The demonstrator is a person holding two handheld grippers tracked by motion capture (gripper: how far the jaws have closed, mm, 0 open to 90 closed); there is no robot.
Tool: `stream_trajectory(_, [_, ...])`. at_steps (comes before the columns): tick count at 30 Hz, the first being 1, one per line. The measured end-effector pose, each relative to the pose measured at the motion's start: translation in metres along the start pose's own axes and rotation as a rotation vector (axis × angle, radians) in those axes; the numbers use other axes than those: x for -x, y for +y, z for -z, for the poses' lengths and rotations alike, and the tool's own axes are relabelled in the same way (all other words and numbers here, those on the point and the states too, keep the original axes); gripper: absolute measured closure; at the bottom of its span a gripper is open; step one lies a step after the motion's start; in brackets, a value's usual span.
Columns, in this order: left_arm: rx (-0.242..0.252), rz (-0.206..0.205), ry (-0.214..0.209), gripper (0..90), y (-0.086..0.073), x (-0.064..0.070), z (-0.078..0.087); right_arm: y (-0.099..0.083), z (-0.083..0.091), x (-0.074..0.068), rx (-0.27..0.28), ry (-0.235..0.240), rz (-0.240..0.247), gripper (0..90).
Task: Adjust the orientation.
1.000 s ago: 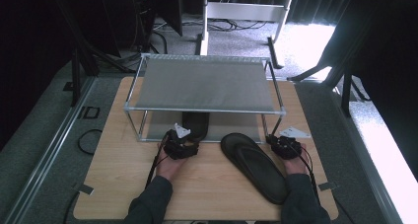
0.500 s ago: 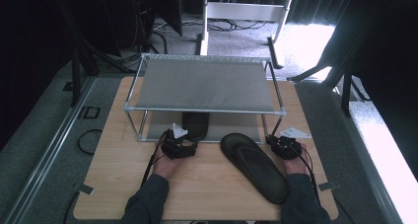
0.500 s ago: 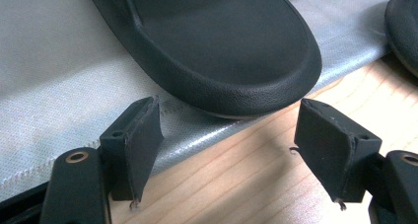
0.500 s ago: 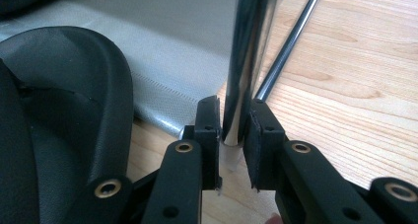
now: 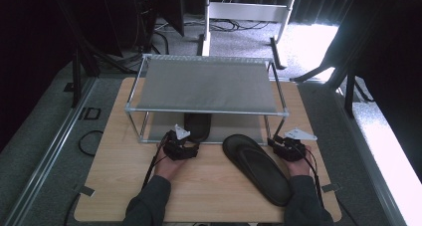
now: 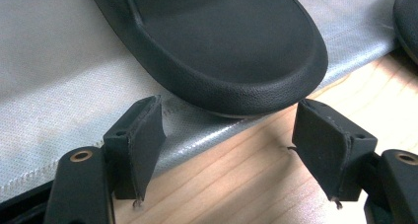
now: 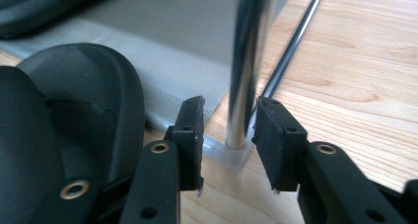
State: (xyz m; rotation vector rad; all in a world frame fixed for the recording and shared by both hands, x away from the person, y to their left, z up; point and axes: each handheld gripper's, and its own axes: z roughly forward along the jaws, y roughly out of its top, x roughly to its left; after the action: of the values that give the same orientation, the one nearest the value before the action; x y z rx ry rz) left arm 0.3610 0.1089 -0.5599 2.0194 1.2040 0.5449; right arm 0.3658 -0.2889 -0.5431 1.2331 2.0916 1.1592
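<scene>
Left hand-held gripper (image 6: 226,150) gapes before a black sandal (image 6: 222,46); right hand-held gripper (image 7: 227,145) straddles the rack post (image 7: 244,61), not clamped.

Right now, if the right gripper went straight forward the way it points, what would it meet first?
Most likely the rack's chrome corner post. In the right gripper view it stands upright just ahead of the right gripper, lined up with the gap between the open jaws, so it might slip between them. Depth is unclear.

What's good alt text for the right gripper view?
The right claw is open, its two black jaws on either side of the rack's chrome corner post without clearly touching it. A black flip-flop lies at left, wooden table at right.
</scene>
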Motion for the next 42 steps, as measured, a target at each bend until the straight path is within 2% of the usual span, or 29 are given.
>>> stream_trajectory(9, [0.002, 0.003, -0.001, 28.8, 0.000, 0.000, 0.000, -0.002, 0.022, 0.001, 0.028, 0.007, -0.024, 58.5])
stream_trajectory(15, [0.003, 0.004, -0.002, 28.8, 0.000, 0.000, 0.000, -0.001, 0.029, -0.006, 0.049, 0.021, -0.008, 60.9])
stream_trajectory(17, [0.003, 0.004, -0.002, 28.8, 0.000, 0.000, 0.000, 0.001, 0.035, -0.012, 0.061, 0.034, 0.007, 61.0])
stream_trajectory(23, [0.003, 0.004, -0.001, 28.8, 0.000, 0.000, 0.000, 0.004, 0.042, -0.021, 0.067, 0.078, 0.013, 58.7])
stream_trajectory(29, [0.003, 0.004, 0.000, 28.8, 0.000, 0.000, 0.000, 0.004, 0.045, -0.030, 0.068, 0.104, 0.026, 57.9])
stream_trajectory(33, [0.003, 0.004, 0.001, 28.8, 0.000, 0.000, 0.000, 0.004, 0.042, -0.035, 0.046, 0.154, 0.030, 54.0])
stream_trajectory(36, [0.004, 0.005, 0.001, 28.8, 0.000, 0.000, 0.001, 0.004, 0.041, -0.037, 0.045, 0.175, 0.030, 52.5])
stream_trajectory(42, [0.004, 0.004, 0.001, 28.8, 0.000, 0.000, 0.001, 0.003, 0.038, -0.045, 0.018, 0.191, 0.070, 52.6])
